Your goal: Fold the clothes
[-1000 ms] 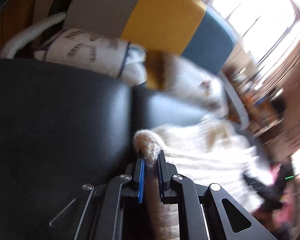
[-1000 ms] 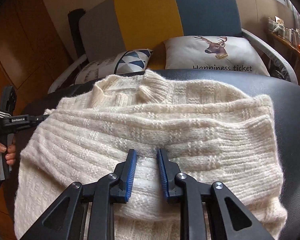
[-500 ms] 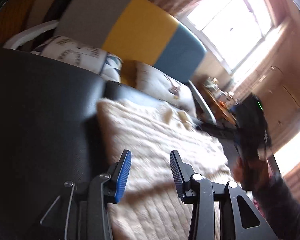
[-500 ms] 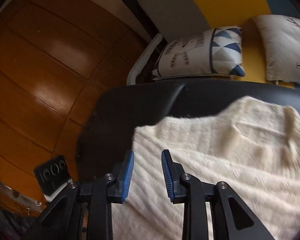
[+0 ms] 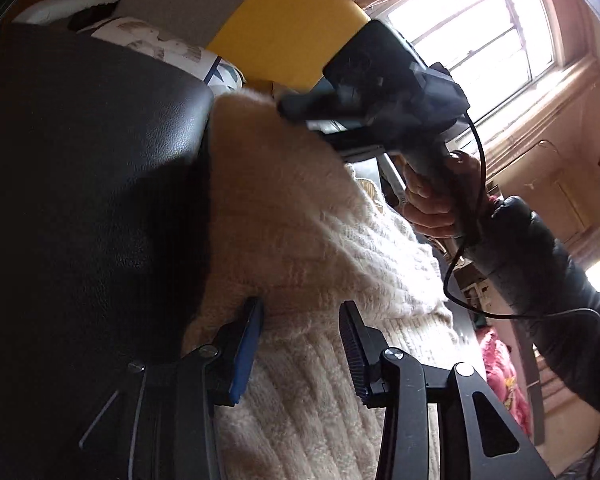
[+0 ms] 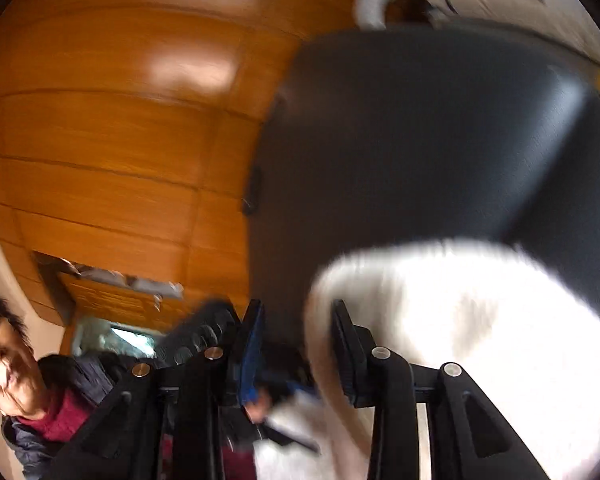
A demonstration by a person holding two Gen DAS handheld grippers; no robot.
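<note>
A cream knitted sweater (image 5: 300,240) lies folded on a black leather surface (image 5: 80,180). My left gripper (image 5: 300,344) is open, its jaws spread over the sweater's near edge, with cloth between them. In the left wrist view the right gripper's body (image 5: 380,92) hovers over the far end of the sweater, held by a hand. In the right wrist view, which is blurred, my right gripper (image 6: 296,340) is open at the sweater's (image 6: 460,340) left edge, over the black surface (image 6: 420,140).
A sofa with grey, yellow and blue back (image 5: 292,28) and patterned cushions (image 5: 160,44) stands behind. A bright window (image 5: 480,32) is at the right. Wooden panelling (image 6: 100,120) and a person's face (image 6: 0,364) show in the right wrist view.
My left gripper let go of the sweater's cuff and opened, then moved onto the sweater's edge. My right gripper swung left and over the sweater's far end.
</note>
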